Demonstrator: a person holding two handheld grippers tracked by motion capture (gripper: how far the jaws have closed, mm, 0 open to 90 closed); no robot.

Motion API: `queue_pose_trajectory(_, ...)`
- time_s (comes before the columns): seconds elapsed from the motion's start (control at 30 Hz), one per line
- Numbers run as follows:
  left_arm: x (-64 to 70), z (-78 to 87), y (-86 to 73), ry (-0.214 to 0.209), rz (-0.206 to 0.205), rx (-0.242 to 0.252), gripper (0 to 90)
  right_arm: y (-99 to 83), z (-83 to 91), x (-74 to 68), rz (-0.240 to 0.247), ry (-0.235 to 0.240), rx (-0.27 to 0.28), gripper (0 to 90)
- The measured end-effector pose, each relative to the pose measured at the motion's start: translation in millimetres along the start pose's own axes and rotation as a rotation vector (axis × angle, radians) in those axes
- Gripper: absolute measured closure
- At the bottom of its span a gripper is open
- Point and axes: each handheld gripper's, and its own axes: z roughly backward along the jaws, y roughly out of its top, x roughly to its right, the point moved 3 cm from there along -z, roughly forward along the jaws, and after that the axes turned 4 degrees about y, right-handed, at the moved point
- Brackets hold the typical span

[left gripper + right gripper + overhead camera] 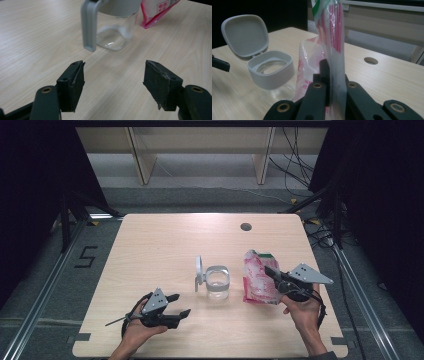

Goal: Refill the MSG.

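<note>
High view. The right gripper (pixel 273 274) is clamped on the upper side edge of a pink-and-white plastic pouch (pixel 257 279), which stands on the wooden table (pixel 150 250) just ahead of that hand. To the pouch's left, apart from it, stands a clear glass jar (pixel 218 283) with a grey collar and its hinged lid (pixel 199 268) swung up. The left gripper (pixel 179 306) rests near the jar, short of it, jaws spread and holding nothing.

Left gripper view. The released jaws frame bare tabletop; the jar (pixel 112 27) stands straight ahead and looks empty. A corner of the pouch (pixel 156 12) lies beyond it to the right.

Right gripper view. The jaws pinch a fold of the pouch film (pixel 332 37), which rises limp and creased above them. The jar's open mouth (pixel 270 67) lies ahead and to the left, lid (pixel 244 35) tilted back.

Handling, as a judgement: the pouch is soft, light and slippery, so a grip near the top seam controls it best; its contents cannot be made out. The jar is rigid, fragile glass and may slide unless steadied by its body.
</note>
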Motion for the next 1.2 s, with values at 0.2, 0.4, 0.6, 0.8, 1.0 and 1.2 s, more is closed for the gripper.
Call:
queue_pose_trajectory(0.2,16.6,-9.9,4.2,-0.025,0.001,0.025,32.4,9.3,-0.3,-9.6,0.018,-0.005,-0.003,90.0)
queue_pose_trajectory(0.4,35.3,-23.4,8.0,-0.059,-0.025,0.017,32.4,18.3,1.5,-10.9,0.047,0.016,-0.002,90.0)
queue_pose_trajectory(0.6,50.0,-38.6,17.1,-0.076,-0.051,0.028,33.5,34.7,9.6,-16.1,0.063,0.027,0.024,90.0)
queue_pose_trajectory(0.8,66.8,-54.8,23.9,-0.091,-0.09,0.039,33.5,48.8,16.1,-23.7,0.079,0.047,0.047,90.0)
queue_pose_trajectory(1.0,81.6,-71.8,30.2,-0.092,-0.083,0.057,34.0,58.8,18.4,-37.5,0.104,0.077,0.068,90.0)
queue_pose_trajectory(1.2,93.8,-86.1,41.1,-0.093,-0.099,0.072,34.7,62.6,15.0,-50.6,0.107,0.123,0.075,90.0)
